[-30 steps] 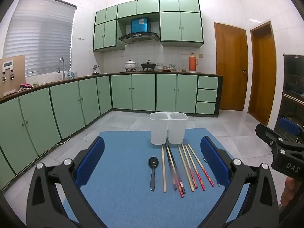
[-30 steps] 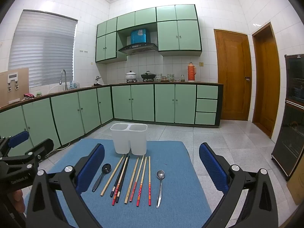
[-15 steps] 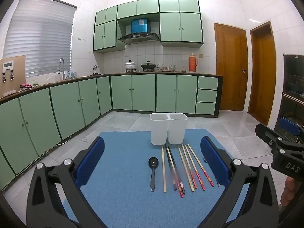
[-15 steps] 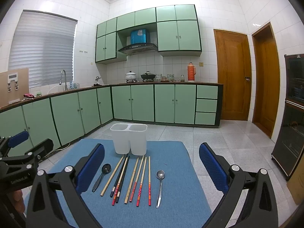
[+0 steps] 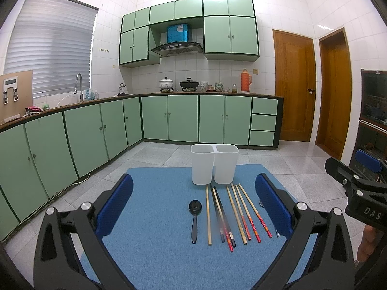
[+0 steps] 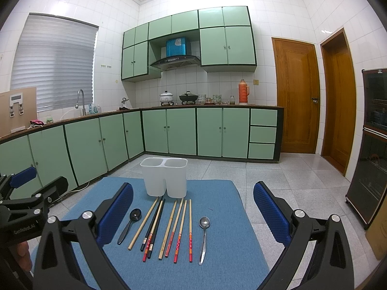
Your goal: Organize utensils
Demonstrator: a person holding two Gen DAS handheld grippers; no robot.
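In the left wrist view the right pad of the left claw (image 5: 197, 207) hides most of the metal spoon (image 5: 261, 203). The dark chopsticks (image 5: 221, 220) blur midway. The counter jars (image 6: 219, 99) are too small to identify.

Count on blue mat (image 6: 217, 253):
- Chopsticks (image 6: 180, 229): 8, in mixed plain wood, black and red-patterned finishes.
- Spoons: 2, namely 1 black spoon (image 6: 131, 220) and 1 metal spoon (image 6: 204, 232).
- White container (image 6: 164, 181): 1, with 2 compartments.

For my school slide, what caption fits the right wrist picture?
Open gripper above spoons and chopsticks before a white holder.
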